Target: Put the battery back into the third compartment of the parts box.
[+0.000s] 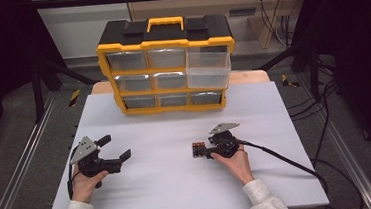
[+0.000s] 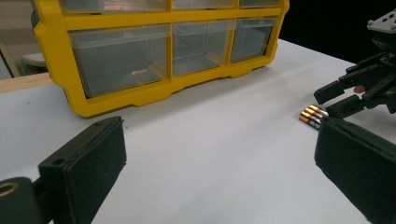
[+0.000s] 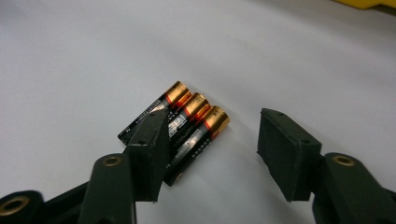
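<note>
White tabletop [image 1: 180,185] | yellow drawer organizer [image 1: 166,66] at far edge, one upper-right drawer [image 1: 209,68] pulled out | three batteries [image 3: 180,128] lying near right gripper [image 3: 212,154], jaws apart around them, not clamped | left gripper [image 1: 114,149] spread wide, holding nothing | path between unobstructed.

The high view looks forward and down from above the near edge of the desk [image 1: 180,185], facing the yellow drawer cabinet [image 1: 166,66]. The left gripper view sits low, facing the cabinet [image 2: 154,60] obliquely. The right gripper view hovers close over the batteries [image 3: 180,128], which both other views share [image 2: 312,115] [image 1: 198,148].
</note>
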`<state>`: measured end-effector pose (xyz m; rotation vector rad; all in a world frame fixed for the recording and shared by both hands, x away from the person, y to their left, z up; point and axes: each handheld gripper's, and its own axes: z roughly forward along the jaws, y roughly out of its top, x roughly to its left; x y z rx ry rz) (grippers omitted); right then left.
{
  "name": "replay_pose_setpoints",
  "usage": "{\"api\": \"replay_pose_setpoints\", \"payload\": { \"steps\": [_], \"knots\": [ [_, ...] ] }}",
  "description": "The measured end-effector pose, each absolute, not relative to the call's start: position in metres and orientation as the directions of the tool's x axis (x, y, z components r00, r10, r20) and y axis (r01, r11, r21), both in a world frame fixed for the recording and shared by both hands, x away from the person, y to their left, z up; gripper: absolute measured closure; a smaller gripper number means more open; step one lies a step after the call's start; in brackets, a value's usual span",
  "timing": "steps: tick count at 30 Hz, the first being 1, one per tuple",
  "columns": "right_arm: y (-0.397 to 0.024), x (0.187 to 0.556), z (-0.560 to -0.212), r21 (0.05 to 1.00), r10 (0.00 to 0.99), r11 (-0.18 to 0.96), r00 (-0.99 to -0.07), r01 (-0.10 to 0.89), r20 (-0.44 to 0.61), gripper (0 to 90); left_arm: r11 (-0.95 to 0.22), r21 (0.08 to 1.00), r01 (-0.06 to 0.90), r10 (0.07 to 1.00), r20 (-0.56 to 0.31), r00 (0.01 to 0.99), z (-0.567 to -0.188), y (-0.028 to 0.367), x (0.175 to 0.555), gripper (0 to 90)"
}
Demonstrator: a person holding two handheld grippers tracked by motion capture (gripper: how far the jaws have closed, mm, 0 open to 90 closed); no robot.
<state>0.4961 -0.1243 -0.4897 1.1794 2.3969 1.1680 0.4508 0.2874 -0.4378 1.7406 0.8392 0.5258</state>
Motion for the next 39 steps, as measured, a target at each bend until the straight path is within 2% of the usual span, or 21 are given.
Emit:
{"api": "replay_pose_setpoints", "payload": {
  "steps": [9,22,39],
  "knots": [
    [-0.1251,0.4959,-0.4893,0.723,0.749,0.369,-0.648,0.584,0.141,61.7,-0.171,0.945,0.280,0.757,-0.056,0.651,-0.4377,0.2873,0.4504,1.8],
    [-0.1255,0.4950,-0.4880,0.701,0.760,0.365,-0.631,0.613,0.156,74.2,-0.170,0.945,0.279,0.758,-0.055,0.650,-0.4376,0.2874,0.4503,1.8],
    [-0.1280,0.4931,-0.4829,0.702,0.769,0.363,-0.622,0.613,0.146,77.2,-0.170,0.946,0.278,0.759,-0.054,0.649,-0.4377,0.2871,0.4501,1.9]
  ]
}}
